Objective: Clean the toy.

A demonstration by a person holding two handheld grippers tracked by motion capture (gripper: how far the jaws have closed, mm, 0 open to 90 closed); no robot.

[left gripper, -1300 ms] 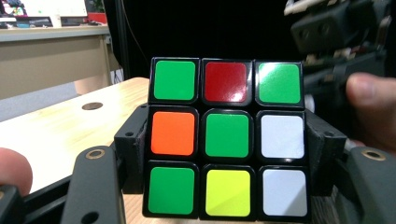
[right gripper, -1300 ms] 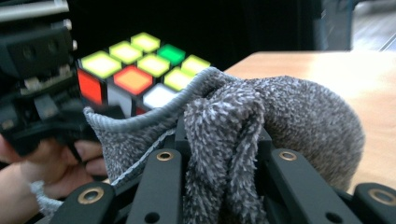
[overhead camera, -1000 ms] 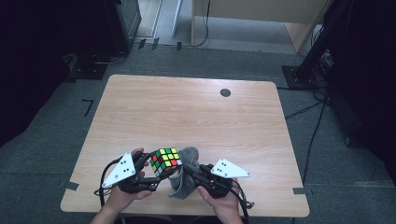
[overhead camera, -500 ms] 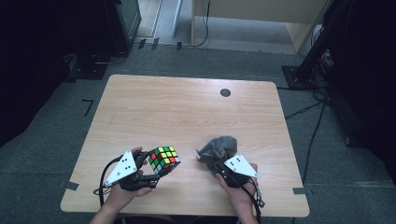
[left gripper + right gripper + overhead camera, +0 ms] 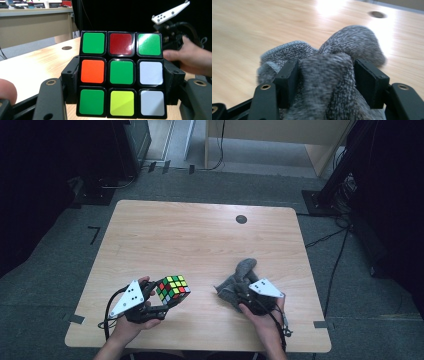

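My left gripper (image 5: 156, 299) holds the puzzle cube (image 5: 173, 290) clamped between its black jaws, lifted just off the near left part of the table (image 5: 200, 235). In the left gripper view the cube (image 5: 121, 75) is a hard, glossy block with square stickers in a black grid: green, dark red and green on top, orange, green and white across the middle, green, yellow and white below. The flat jaw pads press its two side faces.

My right gripper (image 5: 245, 292) sits on the near right part of the table with the grey cloth (image 5: 239, 279) bunched in front of it. In the right gripper view the cloth (image 5: 329, 82) is soft, fuzzy terry, crumpled into rounded folds, with one thick fold between the jaws. Those jaws have just been opening; they stand at a middling width, and the fabric fills the gap and brushes both pads, so I cannot tell whether they still pinch it.

The table is pale wood-grain laminate, smooth, with rounded corners and a small dark round hole (image 5: 241, 219) near its far edge. Cube and cloth are well apart.
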